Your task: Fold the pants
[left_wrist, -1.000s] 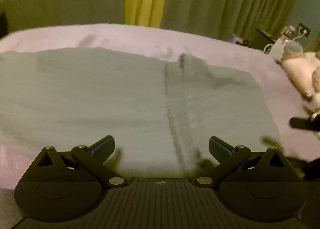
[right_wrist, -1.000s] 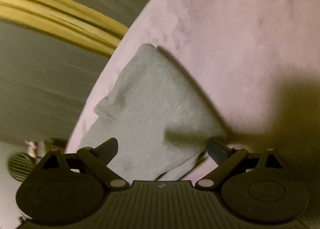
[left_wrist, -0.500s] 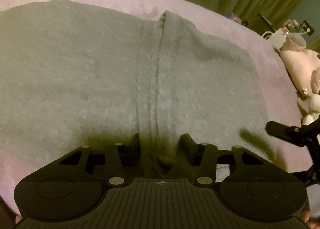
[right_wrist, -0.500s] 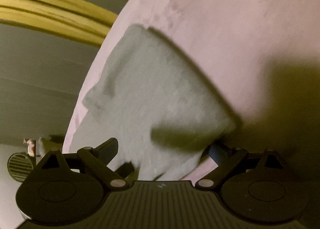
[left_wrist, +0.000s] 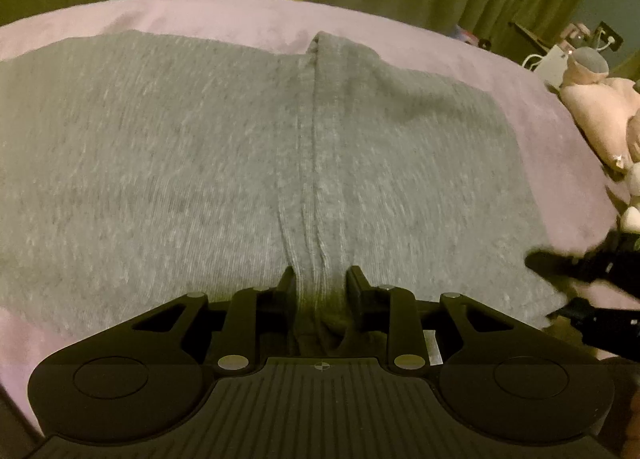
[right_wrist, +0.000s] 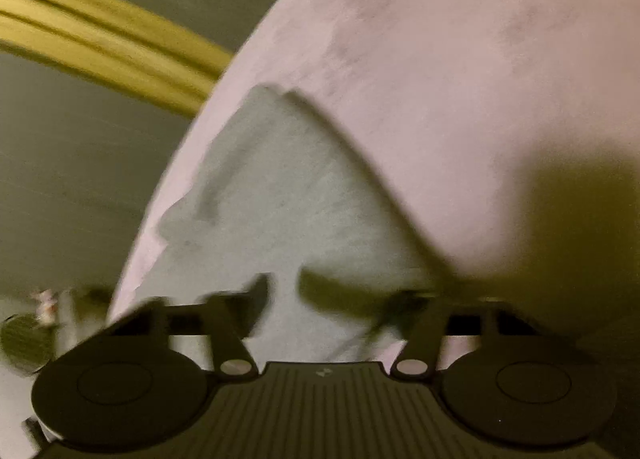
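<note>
Left claw pinches a bunched ridge at the near edge of the grey pants, spread flat on the pink bed. Right claw straddles a corner, blurred, grip uncertain. Folding looks barely begun; most remains.

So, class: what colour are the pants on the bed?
Heathered grey pants, clearest in the left wrist view.
</note>
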A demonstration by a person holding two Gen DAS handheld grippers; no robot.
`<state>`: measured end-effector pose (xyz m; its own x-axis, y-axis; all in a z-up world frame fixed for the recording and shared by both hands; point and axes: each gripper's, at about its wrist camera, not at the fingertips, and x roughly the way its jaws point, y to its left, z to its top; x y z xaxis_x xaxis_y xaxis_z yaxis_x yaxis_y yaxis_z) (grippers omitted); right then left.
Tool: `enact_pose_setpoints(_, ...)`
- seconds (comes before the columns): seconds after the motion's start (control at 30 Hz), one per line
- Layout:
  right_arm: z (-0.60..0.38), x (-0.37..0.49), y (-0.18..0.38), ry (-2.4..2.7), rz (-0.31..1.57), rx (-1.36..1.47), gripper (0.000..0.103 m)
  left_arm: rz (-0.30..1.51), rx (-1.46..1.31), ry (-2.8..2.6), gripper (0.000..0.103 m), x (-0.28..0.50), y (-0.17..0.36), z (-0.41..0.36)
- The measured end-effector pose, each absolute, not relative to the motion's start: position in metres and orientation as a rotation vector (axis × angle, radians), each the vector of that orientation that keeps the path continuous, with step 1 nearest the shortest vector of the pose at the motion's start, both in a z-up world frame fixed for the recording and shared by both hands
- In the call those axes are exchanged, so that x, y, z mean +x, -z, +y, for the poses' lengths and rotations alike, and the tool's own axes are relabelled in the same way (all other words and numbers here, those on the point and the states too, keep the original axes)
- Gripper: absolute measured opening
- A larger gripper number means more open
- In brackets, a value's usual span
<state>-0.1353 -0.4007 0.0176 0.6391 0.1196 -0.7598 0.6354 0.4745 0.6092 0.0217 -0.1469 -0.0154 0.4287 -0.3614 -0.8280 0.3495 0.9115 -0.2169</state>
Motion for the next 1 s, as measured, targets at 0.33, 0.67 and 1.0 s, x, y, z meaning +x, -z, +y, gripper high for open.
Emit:
enact_pose_setpoints(0.33, -0.386, -0.141, -0.046, 0.384, 0.952, 0.752, 0.04, 1.023, 0.012, 0.45, 0.037, 0.019, 0.015, -0.144)
enact_pose_setpoints(0.67, -0.389, -0.154, -0.076, 0.33, 0.705, 0.472, 0.097, 0.97, -0.119, 0.422, 0.075, 0.046, -0.009, -0.102)
enact_pose_setpoints(1.0, -0.425, -0.154, -0.043, 0.315, 0.767, 0.764, 0.097, 1.086, -0.183, 0.522, 0.081, 0.093, 0.014, -0.139)
